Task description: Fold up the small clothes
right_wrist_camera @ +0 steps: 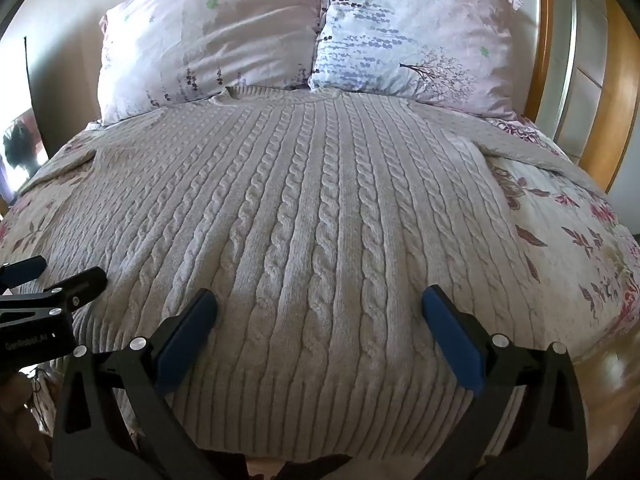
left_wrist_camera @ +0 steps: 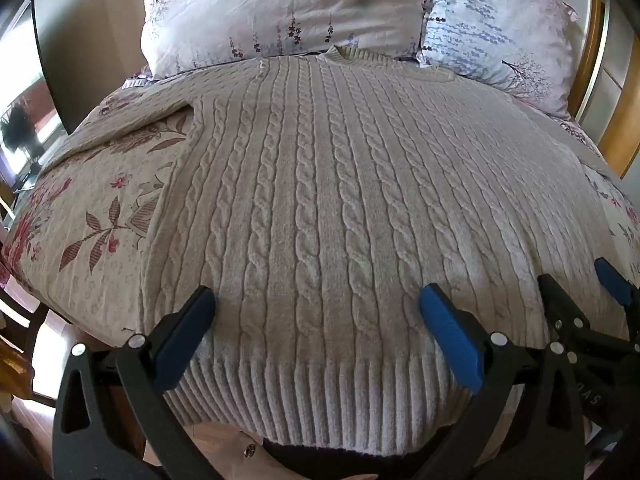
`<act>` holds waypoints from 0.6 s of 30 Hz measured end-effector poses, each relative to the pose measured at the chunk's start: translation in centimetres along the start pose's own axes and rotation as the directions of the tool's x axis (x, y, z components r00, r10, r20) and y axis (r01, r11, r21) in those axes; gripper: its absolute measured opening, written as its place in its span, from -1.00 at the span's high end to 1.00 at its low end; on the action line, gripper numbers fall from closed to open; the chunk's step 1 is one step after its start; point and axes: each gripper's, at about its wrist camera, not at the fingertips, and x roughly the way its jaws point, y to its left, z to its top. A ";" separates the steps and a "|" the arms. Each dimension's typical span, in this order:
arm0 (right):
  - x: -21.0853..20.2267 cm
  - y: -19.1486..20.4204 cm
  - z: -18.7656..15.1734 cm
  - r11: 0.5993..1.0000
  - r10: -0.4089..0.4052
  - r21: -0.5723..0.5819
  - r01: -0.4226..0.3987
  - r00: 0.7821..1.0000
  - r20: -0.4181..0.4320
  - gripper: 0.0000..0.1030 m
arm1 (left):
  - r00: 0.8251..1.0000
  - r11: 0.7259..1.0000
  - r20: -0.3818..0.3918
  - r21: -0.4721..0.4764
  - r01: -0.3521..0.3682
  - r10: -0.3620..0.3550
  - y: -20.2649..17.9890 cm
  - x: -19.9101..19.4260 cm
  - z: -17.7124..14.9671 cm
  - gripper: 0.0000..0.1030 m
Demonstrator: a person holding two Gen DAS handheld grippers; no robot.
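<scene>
Your left tool (left_wrist_camera: 318, 304) is spread wide, and nothing is between its two blue pads. It hangs over the bottom part of the sweater (left_wrist_camera: 320, 184), close above the knit. From these pictures you cannot tell if the pads touch the wool.

Your right tool (right_wrist_camera: 320, 304) is spread wide too, with nothing pinched. It hangs over the bottom part of the sweater (right_wrist_camera: 304, 208) as well, just to the right of your left tool. In the left view you can see the right tool (left_wrist_camera: 580, 284) poking in at the right edge. In the right view the left tool (right_wrist_camera: 60, 276) pokes in at the left edge.

The sweater is pale grey with twisty rope lines running from neck to hem. It lies flat on the bed (left_wrist_camera: 92, 216), spread out. Its neck is at the far end, touching the pillows. Its ribbed hem (left_wrist_camera: 320, 396) is at the near edge of the bed, closest to you. One sleeve (left_wrist_camera: 132, 120) goes out to the left and the other sleeve (right_wrist_camera: 532, 148) goes out to the right.

The bed cover has red flowers and leaves on it. Two pillows stand side by side at the head: a pale pink pillow (right_wrist_camera: 208, 40) on the left and a pillow with purple flowers (right_wrist_camera: 416, 32) on the right. A wooden headboard (right_wrist_camera: 616, 92) is at the far right.
</scene>
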 end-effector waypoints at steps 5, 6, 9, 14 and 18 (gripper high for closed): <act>0.0 0.0 0.0 1.000 0.001 -0.001 -0.001 1.000 0.002 -0.97 | 1.000 1.000 0.001 0.000 0.000 0.000 0.0 0.0 0.0 -0.97; 0.0 0.0 0.0 1.000 0.001 -0.001 -0.001 1.000 0.002 -0.97 | 1.000 1.000 0.001 0.000 0.000 0.000 0.0 0.0 0.0 -0.97; 0.0 0.0 0.0 1.000 0.002 -0.002 -0.002 1.000 0.003 -0.97 | 1.000 1.000 0.001 0.000 0.000 0.000 0.0 0.0 0.0 -0.97; 0.0 0.0 0.0 1.000 0.000 0.000 0.000 1.000 0.001 -0.97 | 1.000 1.000 0.002 0.000 -0.001 0.001 0.0 0.0 0.0 -0.97; 0.0 0.0 0.0 1.000 0.000 0.000 0.000 1.000 0.002 -0.97 | 1.000 1.000 0.003 0.000 -0.001 0.001 0.0 0.0 0.0 -0.97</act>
